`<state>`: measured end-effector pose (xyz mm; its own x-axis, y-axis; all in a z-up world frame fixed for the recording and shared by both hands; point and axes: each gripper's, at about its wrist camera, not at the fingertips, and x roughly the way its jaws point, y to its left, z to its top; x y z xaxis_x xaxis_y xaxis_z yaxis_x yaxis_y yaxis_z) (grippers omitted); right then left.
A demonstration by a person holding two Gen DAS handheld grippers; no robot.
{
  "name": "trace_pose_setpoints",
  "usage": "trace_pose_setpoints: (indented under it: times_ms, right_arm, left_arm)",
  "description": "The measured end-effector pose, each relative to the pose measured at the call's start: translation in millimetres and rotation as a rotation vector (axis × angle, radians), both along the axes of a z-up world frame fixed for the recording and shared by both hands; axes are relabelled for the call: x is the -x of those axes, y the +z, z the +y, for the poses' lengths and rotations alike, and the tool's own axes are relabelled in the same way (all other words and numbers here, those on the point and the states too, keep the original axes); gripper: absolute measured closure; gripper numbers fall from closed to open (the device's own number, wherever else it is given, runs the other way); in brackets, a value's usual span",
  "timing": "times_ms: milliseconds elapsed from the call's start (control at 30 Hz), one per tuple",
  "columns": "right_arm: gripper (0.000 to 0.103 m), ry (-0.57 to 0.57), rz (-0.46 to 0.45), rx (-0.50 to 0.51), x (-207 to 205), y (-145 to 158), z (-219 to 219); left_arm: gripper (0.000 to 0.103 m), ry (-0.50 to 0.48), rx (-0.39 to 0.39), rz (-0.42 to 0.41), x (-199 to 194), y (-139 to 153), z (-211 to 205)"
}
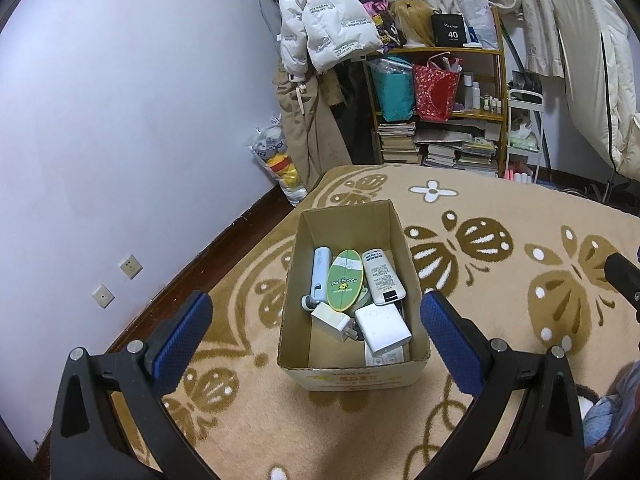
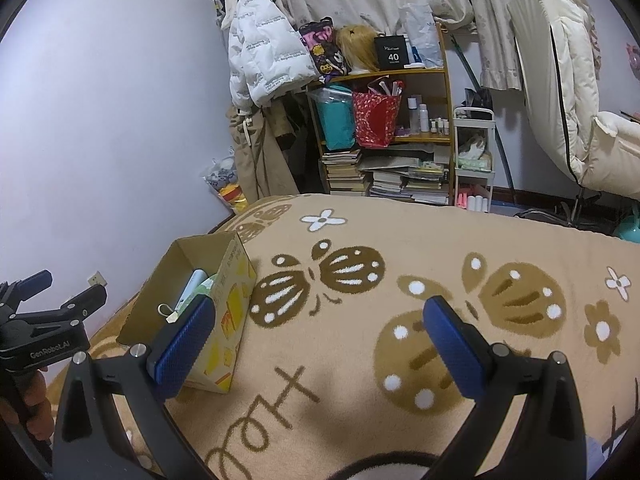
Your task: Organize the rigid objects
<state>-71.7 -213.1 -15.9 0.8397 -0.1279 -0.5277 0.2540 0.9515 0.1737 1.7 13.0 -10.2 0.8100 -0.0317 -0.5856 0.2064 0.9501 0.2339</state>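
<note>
An open cardboard box (image 1: 384,220) stands on the tan patterned blanket (image 1: 500,208). It holds a green oval Pochacco case (image 1: 345,280), a white remote (image 1: 383,277), a light blue device (image 1: 321,276), a white plug charger (image 1: 332,319) and a white adapter block (image 1: 383,330). My left gripper (image 1: 316,328) is open and empty, hovering above the box's near end. My right gripper (image 2: 318,344) is open and empty over bare blanket (image 2: 400,232), to the right of the box (image 2: 236,280). The left gripper also shows at the left edge of the right wrist view (image 2: 52,292).
A white wall (image 1: 120,120) with sockets runs along the left. Behind the bed stand a wooden shelf (image 1: 440,80) with bags and books, hanging jackets (image 1: 320,20), a bag of plush toys (image 1: 276,156) and a cream recliner (image 2: 568,100).
</note>
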Motion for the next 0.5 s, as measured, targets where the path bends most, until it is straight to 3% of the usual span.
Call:
trace_pose_setpoints:
  times_ms: [500]
  right_arm:
    - [0.0,0.001,0.001,0.001,0.1,0.4,-1.0]
  left_arm:
    - [0.0,-0.01,0.0,-0.002,-1.6,5.4,-0.7]
